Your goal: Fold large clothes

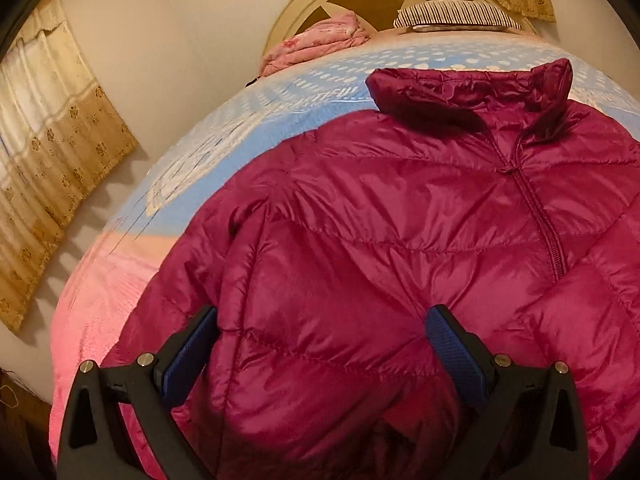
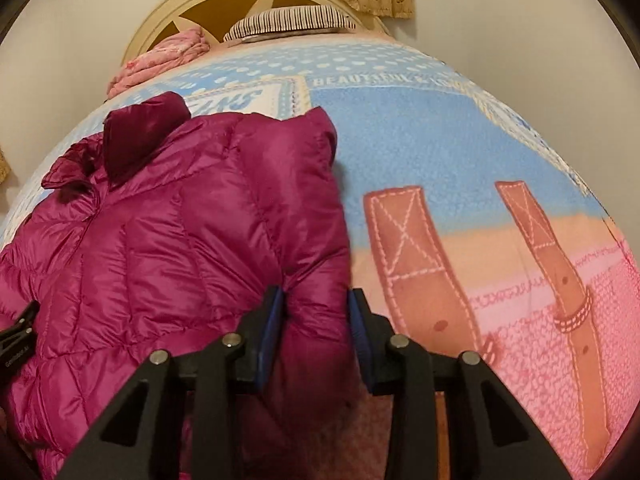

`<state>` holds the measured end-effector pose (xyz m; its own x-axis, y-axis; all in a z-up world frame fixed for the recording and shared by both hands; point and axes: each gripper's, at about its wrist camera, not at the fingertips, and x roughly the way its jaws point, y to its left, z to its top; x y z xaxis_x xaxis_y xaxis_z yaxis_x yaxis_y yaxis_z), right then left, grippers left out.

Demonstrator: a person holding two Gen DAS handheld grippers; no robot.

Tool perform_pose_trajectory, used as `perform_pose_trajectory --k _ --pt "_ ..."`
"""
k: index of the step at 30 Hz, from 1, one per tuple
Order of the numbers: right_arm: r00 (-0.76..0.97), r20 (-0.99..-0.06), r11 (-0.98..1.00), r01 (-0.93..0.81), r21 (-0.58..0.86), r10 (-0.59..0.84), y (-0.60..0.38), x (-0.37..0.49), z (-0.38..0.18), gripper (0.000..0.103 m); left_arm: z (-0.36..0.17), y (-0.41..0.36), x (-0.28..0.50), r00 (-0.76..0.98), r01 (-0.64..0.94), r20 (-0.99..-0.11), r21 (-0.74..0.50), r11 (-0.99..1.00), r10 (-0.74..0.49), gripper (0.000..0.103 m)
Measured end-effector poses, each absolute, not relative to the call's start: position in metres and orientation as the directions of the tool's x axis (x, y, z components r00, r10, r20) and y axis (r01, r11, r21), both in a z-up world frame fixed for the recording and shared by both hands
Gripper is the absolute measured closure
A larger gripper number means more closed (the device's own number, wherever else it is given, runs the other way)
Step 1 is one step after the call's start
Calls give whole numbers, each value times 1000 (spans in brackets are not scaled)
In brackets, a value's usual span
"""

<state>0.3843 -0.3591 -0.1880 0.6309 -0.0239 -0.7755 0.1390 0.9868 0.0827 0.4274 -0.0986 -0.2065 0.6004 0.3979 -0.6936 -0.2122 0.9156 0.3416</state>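
Magenta puffer jacket [image 1: 380,240] btwn wide-apart left gripper [image 1: 322,334] jaws, on bed [image 1: 240,120].

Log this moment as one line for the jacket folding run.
jacket: flat on bed | left gripper: jaws open around hem | right gripper: jaws pinching side edge

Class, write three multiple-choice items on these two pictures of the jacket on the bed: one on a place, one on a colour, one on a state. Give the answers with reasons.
1. Where does the striped pillow lie?
A. by the headboard
B. on the jacket
C. on the floor

2. What colour is the jacket?
A. green
B. magenta
C. black

3. How is the jacket's zip?
A. fully open
B. closed
C. torn off

Answers:
1 A, it rests against the headboard.
2 B, its shiny quilted cloth is magenta.
3 B, the two front halves meet along it.
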Motion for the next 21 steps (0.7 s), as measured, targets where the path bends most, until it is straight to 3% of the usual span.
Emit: perform_pose_trajectory --k 21 --pt "640 -765 991 131 25 -66 -350 379 -193 66 -210 -90 431 593 -213 -726 277 937 349 1"
